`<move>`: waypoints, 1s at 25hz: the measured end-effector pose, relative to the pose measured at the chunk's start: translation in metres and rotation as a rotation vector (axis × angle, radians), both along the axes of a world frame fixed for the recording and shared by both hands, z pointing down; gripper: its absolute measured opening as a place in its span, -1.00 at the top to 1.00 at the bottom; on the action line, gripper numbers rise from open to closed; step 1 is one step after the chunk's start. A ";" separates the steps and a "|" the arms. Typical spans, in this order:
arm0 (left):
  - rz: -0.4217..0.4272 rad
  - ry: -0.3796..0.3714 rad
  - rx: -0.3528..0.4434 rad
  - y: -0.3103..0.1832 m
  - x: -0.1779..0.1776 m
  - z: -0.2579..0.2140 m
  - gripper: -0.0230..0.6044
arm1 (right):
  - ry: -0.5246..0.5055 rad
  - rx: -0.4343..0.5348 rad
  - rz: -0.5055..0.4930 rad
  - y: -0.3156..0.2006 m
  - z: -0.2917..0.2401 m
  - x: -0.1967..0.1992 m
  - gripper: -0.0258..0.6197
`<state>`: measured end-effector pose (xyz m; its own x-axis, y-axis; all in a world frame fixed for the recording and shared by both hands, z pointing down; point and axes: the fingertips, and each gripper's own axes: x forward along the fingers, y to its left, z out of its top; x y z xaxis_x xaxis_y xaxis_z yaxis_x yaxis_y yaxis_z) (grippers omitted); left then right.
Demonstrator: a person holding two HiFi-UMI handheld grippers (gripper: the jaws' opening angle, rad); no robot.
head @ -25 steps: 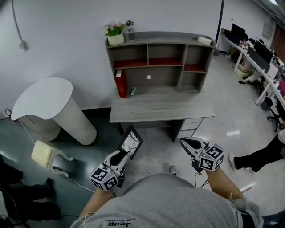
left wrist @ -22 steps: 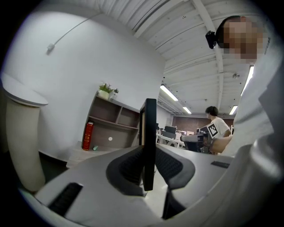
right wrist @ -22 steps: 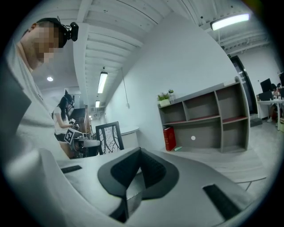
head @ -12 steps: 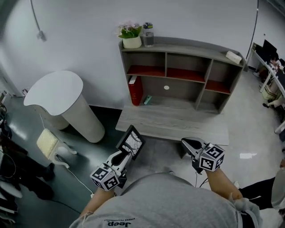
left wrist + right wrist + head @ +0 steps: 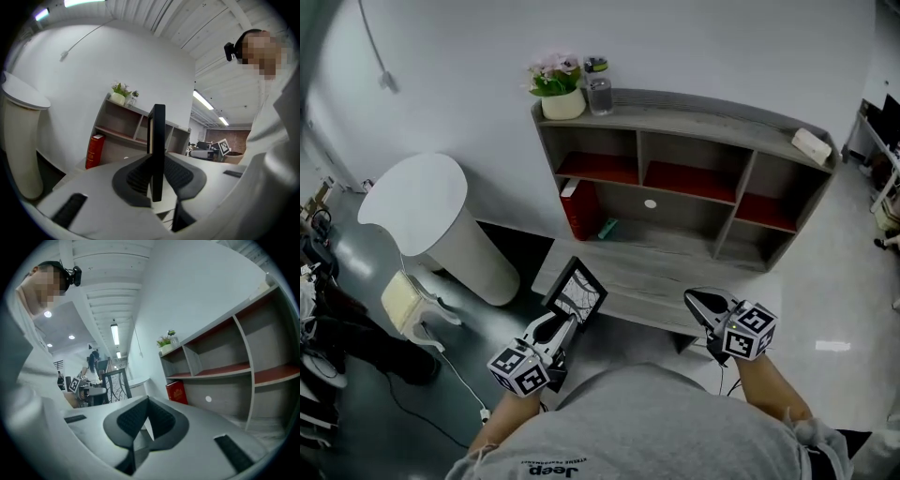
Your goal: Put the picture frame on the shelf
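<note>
A black picture frame (image 5: 577,291) with a branch-pattern print is held upright in front of the desk. My left gripper (image 5: 561,323) is shut on its lower edge. In the left gripper view the frame (image 5: 157,145) stands edge-on between the pads. From the right gripper view the frame (image 5: 116,386) shows off to the left. The grey shelf unit (image 5: 694,124) with red-lined compartments stands on a grey desk (image 5: 675,281) straight ahead. My right gripper (image 5: 705,306) hovers over the desk's front edge, its jaws (image 5: 148,401) shut with nothing in them.
A red book (image 5: 581,210) stands in the shelf's lower left bay. On top of the shelf sit a potted plant (image 5: 557,90), a jar (image 5: 600,92) and a white box (image 5: 811,145). Left of the desk are a white pedestal table (image 5: 422,202) and a cushioned stool (image 5: 401,302).
The shelf and desk have come nearer and more central in the head view. Both grippers keep their places in front of me, and the left one still holds the frame.
</note>
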<state>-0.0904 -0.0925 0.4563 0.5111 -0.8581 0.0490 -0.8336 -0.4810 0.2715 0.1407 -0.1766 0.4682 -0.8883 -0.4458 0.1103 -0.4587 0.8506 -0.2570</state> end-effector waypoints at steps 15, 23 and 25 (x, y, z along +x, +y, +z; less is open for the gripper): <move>-0.039 0.126 -0.011 -0.100 0.017 -0.012 0.65 | -0.002 -0.013 -0.010 -0.091 0.008 0.033 0.86; 0.005 0.257 -0.028 -0.156 -0.007 -0.011 0.64 | 0.036 -0.026 0.032 -0.128 0.013 0.017 0.86; 0.026 0.278 -0.029 -0.174 -0.016 -0.009 0.64 | 0.045 -0.024 0.053 -0.140 0.012 0.009 0.86</move>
<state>-0.1063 -0.2662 0.4469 0.5300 -0.8450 -0.0716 -0.7127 -0.4896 0.5023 0.1500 -0.3164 0.4806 -0.8572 -0.4892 0.1609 -0.5150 0.8185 -0.2547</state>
